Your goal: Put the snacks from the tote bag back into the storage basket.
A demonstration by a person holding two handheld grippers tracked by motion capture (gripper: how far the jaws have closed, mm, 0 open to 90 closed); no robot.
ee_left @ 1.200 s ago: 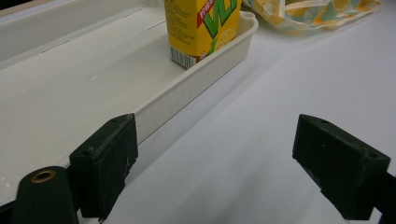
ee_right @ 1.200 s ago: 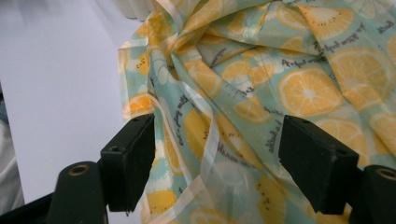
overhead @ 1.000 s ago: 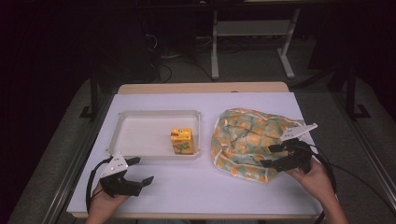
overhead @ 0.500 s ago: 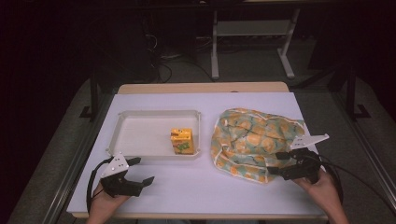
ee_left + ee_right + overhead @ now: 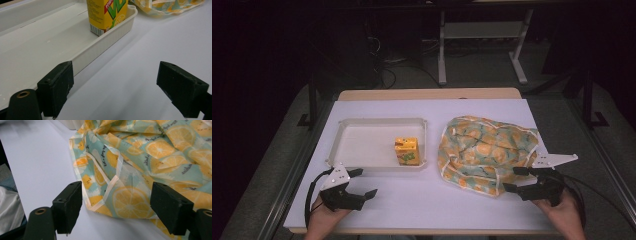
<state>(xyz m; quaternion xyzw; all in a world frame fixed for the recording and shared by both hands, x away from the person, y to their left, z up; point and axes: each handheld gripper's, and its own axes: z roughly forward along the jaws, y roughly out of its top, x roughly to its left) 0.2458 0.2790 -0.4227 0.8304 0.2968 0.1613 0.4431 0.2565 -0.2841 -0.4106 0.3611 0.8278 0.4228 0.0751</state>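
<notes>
crumpled lemon-print bag (image 5: pixel 484 152) lies flat, long axis slanting across table (image 5: pixel 422 210).

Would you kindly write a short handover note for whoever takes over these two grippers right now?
Left gripper: open, holding nothing, resting on the table just in front of the white tray.
Right gripper: open, its jaws have just been opening; they straddle the near edge of the lemon-print bag without pressing on it.
Things: the juice carton stands upright in the tray's near right corner; the bag lies crumpled and flat to the right of the tray.
Done: nothing is gripped yet.
Left, probably: grip the bag's edge, open it, then deal with the carton.
</notes>
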